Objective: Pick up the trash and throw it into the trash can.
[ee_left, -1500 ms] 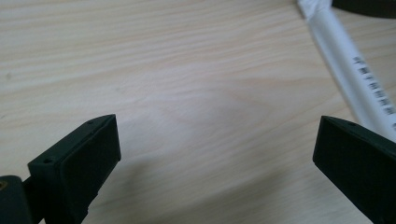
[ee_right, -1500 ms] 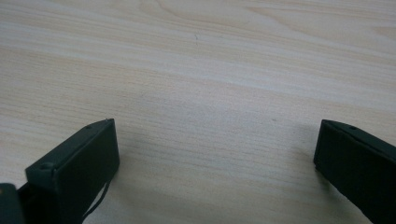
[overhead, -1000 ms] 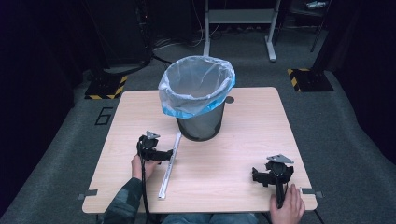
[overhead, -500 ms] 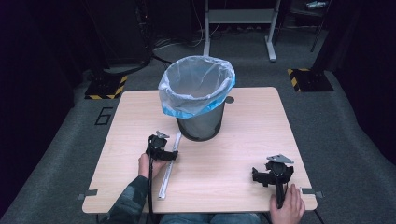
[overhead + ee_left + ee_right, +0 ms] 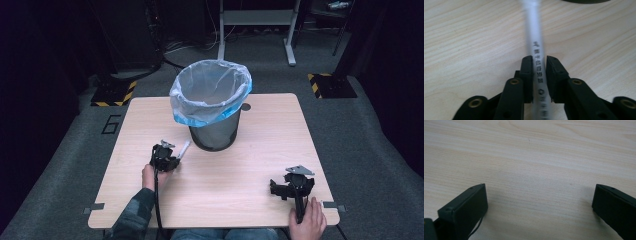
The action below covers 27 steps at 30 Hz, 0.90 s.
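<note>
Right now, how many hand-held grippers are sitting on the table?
2. The left hand-held gripper is near the bin, shut on a white tube. The right hand-held gripper is by the table's near right corner, jaws open over bare wood.

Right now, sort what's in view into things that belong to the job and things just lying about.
In the job:
- white tube, clamped between the jaws of the left tool, which have just been closing
- lined bin, just beyond the tube

Lying about:
- right tool, jaws open over bare table
- metal stand on the floor behind
</note>
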Tool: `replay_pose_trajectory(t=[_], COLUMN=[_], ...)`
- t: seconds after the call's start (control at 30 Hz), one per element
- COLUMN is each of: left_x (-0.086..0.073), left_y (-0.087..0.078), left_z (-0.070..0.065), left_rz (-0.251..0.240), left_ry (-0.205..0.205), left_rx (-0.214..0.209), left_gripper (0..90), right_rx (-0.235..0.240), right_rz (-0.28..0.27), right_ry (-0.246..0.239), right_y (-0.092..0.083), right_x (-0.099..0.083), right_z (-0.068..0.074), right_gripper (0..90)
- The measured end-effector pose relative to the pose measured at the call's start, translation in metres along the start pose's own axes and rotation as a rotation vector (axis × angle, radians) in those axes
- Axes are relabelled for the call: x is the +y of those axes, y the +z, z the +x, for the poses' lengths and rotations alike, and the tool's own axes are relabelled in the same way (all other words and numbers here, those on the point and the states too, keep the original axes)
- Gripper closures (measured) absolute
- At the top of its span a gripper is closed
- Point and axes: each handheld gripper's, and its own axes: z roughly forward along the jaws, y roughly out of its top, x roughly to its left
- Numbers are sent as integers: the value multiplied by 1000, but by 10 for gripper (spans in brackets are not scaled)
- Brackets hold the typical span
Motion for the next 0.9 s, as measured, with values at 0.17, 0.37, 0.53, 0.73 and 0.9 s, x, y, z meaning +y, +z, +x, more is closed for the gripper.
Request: replay_pose_trajectory(t=[0.17, 0.37, 0.53, 0.73, 0.9], left_x=[-3, 0, 8, 21, 27], left_y=[-6, -20, -35, -54, -59], left_z=[10, 20, 25, 30, 38], left_rz=[-21, -72, -117, -177, -201], left_ry=[-23, -53, -85, -103, -126], left_rx=[6, 5, 3, 13, -3], left_gripper=[777, 779, 780, 780, 780], right_rx=[0, 0, -1, -1, -1], right_rz=[0, -1, -1, 0, -1], right_ry=[-2, 0, -2, -2, -2], right_y=[0, 0, 0, 0, 0], right_x=[0, 0, 0, 0, 0], right_z=[0, 0, 0, 0, 0], right_gripper=[0, 0, 0, 0, 0])
